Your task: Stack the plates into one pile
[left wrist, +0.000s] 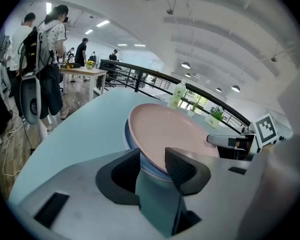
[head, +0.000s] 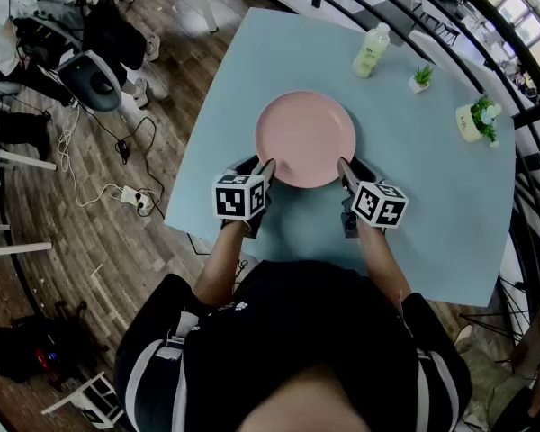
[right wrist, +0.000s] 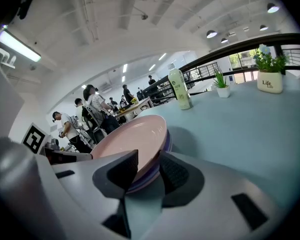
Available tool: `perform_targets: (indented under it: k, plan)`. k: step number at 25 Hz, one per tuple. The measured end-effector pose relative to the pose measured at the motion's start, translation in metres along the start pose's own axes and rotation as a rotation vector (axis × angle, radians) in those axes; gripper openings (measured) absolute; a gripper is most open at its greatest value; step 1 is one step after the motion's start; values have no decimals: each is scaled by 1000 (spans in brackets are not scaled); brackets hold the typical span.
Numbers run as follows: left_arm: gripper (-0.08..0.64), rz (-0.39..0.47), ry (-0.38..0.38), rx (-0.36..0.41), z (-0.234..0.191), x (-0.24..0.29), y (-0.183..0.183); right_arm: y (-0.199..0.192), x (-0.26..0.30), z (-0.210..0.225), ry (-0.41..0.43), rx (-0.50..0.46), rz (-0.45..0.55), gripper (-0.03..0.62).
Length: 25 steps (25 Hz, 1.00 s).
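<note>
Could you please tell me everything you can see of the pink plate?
The pink plate is round, plain, shallow and empty, with a smooth surface that looks like ceramic or melamine. It sits right way up on a bluish plate, whose rim peeks out beneath it, near the middle of the light blue table. The left gripper and the right gripper each have their jaws around its near rim, apparently closed on it.
</note>
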<state>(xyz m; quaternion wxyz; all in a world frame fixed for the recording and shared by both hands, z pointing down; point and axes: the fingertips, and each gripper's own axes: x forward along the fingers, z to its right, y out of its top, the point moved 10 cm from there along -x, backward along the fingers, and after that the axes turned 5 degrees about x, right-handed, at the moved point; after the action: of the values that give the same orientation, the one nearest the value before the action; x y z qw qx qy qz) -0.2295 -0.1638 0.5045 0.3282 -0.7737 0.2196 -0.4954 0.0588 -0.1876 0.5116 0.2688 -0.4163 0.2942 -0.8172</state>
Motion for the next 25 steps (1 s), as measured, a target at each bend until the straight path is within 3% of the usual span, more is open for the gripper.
perform_targets:
  k: [14, 25]
  plan:
    - [152, -51, -5, -7, -9, 12, -4, -2, 13, 5, 10, -13, -43, 147]
    - [156, -10, 22, 30, -14, 7, 2, 5, 8, 4, 23, -47, -13, 167]
